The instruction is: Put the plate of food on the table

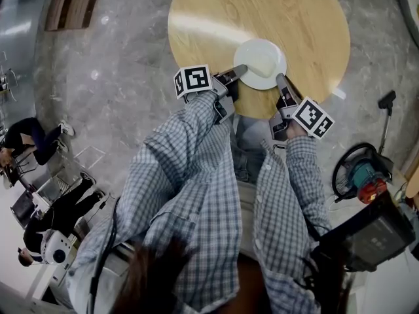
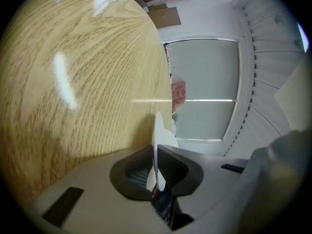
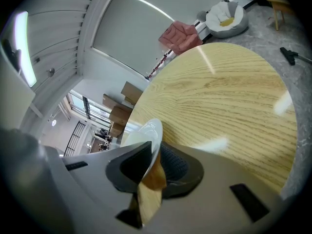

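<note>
Firmly, the left gripper [image 1: 238, 71] clamps its jaws on the left rim of the white plate [image 1: 260, 61], and the right gripper [image 1: 281, 81] clamps the right rim likewise. Between them the plate lies over the near part of the round wooden table [image 1: 262, 8]; whether it touches the top cannot be told.

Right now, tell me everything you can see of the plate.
The plate is white, round, shallow and glossy, ceramic by its look. It is over the near edge of the wooden table; whether it rests there or hovers, I cannot tell. The left gripper clamps its left rim, the right gripper its right rim. No food can be made out on it.
</note>
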The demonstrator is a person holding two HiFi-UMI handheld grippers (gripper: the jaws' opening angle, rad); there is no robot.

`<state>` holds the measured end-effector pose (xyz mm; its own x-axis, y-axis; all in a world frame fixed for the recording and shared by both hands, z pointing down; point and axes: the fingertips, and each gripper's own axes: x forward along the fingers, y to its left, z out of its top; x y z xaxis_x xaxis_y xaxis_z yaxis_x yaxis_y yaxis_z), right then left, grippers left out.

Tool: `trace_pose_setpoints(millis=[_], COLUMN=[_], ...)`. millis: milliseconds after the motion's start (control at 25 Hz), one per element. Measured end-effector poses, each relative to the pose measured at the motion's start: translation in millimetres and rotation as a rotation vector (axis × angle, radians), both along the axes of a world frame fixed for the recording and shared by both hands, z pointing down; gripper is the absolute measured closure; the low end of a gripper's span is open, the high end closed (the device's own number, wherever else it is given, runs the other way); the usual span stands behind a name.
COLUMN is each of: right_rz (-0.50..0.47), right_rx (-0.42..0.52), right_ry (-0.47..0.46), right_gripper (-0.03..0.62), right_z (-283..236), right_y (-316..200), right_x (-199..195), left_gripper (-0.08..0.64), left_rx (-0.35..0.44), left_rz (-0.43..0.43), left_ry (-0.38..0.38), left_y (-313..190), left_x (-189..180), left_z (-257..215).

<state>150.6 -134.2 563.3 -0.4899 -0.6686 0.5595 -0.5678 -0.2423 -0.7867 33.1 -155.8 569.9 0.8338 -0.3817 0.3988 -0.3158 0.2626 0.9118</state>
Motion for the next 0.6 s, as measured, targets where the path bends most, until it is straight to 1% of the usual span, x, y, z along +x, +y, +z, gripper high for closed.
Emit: trace_pose_setpoints(millis=[400,600], right_rz=[-0.023,-0.047], right_rx=[-0.019,-0.029], right_ry=[0.035,0.074], right_gripper=[0.531,0.531], right_z=[8.1,9.9], right_y=[-0.3,-0.7], right_x=[-0.4,-0.8], left_gripper=[0.529,0.529], left_rx=[-0.011,-0.004], left_rz=[-0.006,0.0], left_ry=[-0.03,-0.041], left_y=[1.4,0.1], left_x=[-0.7,-0.1], left_z=[8.3,5.9])
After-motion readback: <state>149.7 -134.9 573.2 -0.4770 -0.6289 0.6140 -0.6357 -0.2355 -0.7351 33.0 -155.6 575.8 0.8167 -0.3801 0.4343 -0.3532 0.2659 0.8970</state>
